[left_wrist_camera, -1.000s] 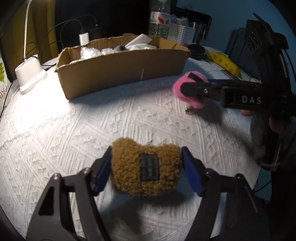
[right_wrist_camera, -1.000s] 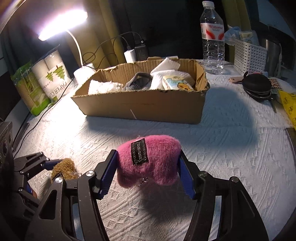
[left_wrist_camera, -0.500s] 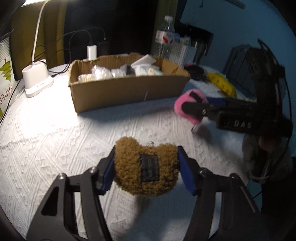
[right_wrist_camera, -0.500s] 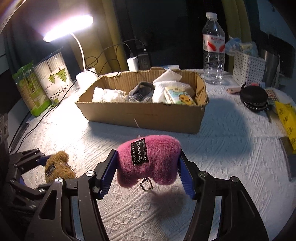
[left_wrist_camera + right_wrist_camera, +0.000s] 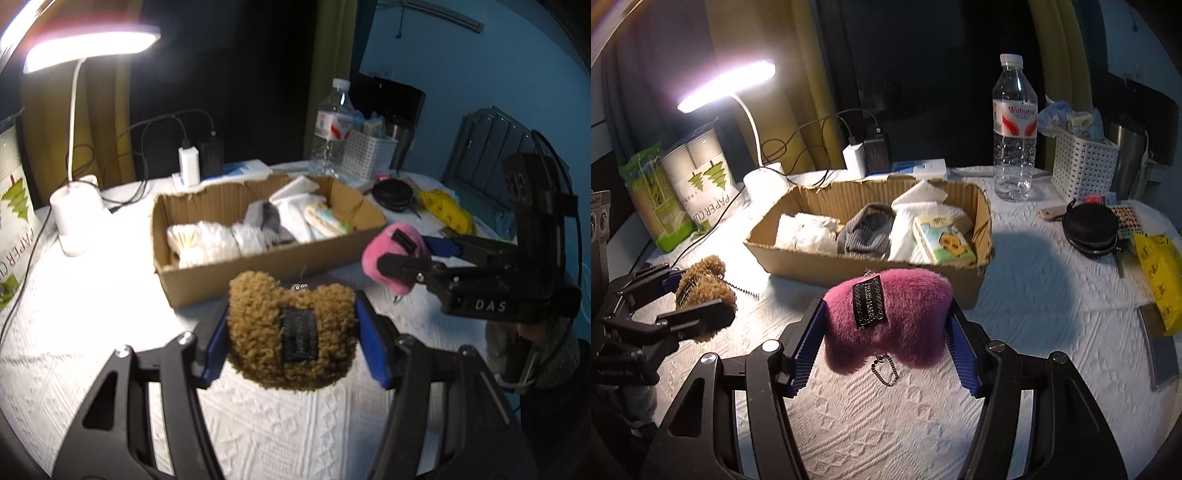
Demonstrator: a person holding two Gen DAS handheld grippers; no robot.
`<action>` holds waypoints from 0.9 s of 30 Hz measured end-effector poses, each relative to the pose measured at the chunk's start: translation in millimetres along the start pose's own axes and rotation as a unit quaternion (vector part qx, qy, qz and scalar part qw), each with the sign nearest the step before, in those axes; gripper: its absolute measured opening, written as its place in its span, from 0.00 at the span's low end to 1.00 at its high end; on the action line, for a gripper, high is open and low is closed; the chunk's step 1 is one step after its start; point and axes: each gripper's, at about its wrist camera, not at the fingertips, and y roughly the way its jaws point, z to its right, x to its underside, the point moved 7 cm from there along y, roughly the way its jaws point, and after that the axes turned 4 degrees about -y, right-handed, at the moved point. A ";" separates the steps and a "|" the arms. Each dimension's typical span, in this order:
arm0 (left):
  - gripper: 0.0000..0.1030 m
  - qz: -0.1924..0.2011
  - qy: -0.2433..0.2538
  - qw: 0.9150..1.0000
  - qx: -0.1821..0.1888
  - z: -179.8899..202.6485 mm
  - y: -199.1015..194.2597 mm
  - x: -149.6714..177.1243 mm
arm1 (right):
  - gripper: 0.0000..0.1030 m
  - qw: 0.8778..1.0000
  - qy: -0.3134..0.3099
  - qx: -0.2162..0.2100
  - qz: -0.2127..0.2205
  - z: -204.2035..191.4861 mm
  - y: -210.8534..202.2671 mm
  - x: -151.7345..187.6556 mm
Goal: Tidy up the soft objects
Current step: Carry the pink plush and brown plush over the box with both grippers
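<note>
Left wrist view shows the left tongs pinching a brown curly-fleece plush by its sides, its dark fabric label facing the camera, lifted above the white textured surface just in front of the cardboard box. To its right in the same view, the right tongs reach in from the side, gripping a pink furry plush close to the box's near right corner; only one end of that plush shows here. Right wrist view gives the pink plush head-on: both blue pads press into its sides, a black label sits on its upper face, and a small bead chain dangles beneath it over the surface. This view also shows the left tongs from the side, at the far left, clamped on the brown plush, well apart from the pink one. The box interior reads more clearly from here: white folded items, a grey sock-like piece and a small printed packet lie inside. Only the right wrist view shows the paper cup pack fully, while the lit desk lamp and a water bottle behind the box appear in both.
</note>
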 end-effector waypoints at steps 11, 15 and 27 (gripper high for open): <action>0.60 0.033 0.014 0.999 -0.009 -7.2 1.6 -53.5 | 0.64 1.000 -0.004 -0.005 0.023 12.9 2.5 -32.2; 0.60 0.052 0.035 0.998 -0.022 -10.0 -1.2 -81.9 | 0.64 0.999 -0.008 -0.011 0.033 15.6 2.0 -47.2; 0.60 0.082 0.052 0.995 -0.022 -14.1 11.3 -133.3 | 0.64 0.998 -0.023 -0.013 0.065 23.4 4.7 -82.6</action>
